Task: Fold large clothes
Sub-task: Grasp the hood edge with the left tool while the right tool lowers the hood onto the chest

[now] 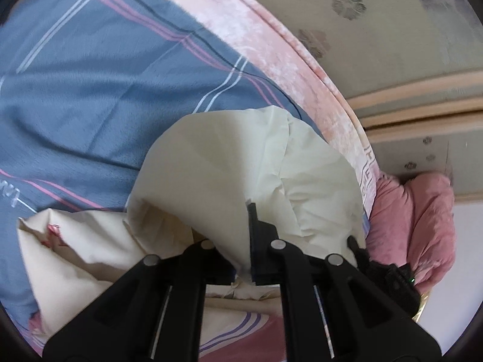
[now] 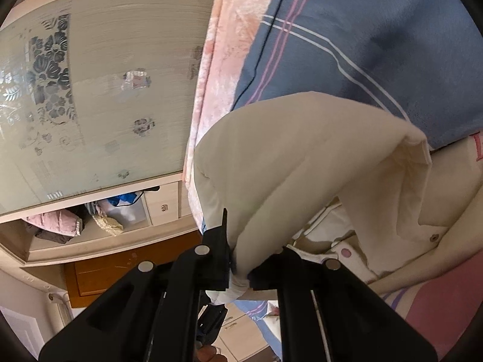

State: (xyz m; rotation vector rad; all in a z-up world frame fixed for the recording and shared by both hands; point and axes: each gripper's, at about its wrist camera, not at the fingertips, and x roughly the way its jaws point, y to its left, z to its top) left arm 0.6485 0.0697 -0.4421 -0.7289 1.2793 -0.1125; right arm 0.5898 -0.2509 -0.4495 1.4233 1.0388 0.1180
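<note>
The left gripper (image 1: pixel 244 267) was clamped on a fold of the cream-coloured cloth garment (image 1: pixel 229 163), its jaws pressed together at the lower centre of the left wrist frame. The garment was seen bunched and lifted in a rounded hump above the jaws, with the rest trailing to the lower left. It lay over a grey-blue bedsheet with pink and white stripes (image 1: pixel 90 90), which filled the upper left. A pale pink velvety bed edge (image 1: pixel 271 60) was seen curving across the upper middle. A pink quilted bundle (image 1: pixel 422 220) was seen at the right edge.

In the right wrist frame the right gripper (image 2: pixel 240 267) was likewise closed on the cream garment (image 2: pixel 302 157), with cloth pinched between the jaws at lower centre. A raised fold was draped to the right. A frosted sliding panel with grey flower print (image 2: pixel 105 90) filled the upper left, and an open shelf with clutter (image 2: pixel 90 226) was seen below it.
</note>
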